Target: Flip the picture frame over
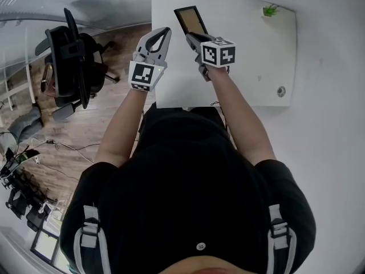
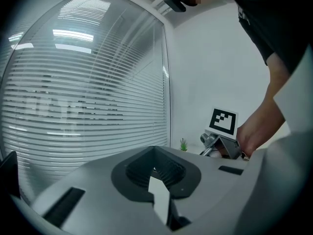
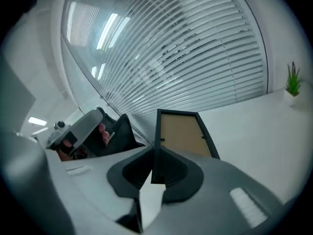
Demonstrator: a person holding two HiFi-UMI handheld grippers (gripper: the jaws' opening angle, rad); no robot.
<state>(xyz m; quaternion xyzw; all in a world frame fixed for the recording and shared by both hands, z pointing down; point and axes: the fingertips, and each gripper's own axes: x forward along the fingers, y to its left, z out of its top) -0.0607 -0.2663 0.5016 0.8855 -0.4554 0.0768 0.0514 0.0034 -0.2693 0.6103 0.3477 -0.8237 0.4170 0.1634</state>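
Brown back of picture frame (image 1: 191,20) shows at 12 o'clock; right gripper (image 1: 193,37) pinches its edge, left gripper (image 1: 165,32) closed w/ nothing. Hold tight, roll slow

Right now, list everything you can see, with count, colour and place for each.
Rectangular table: one, white, centre of the head view.
Black-rimmed picture frame: one, brown backing showing, over the table's far left corner.
Small potted plant: one, green, table's far right corner.
Round cable port: one, grey, table's near right side.
Wheeled office chair: one, black, left of the table.
Left tongs: one, grey, shut and empty, above the table's left edge.
Right tongs: one, grey, shut on the frame's edge.
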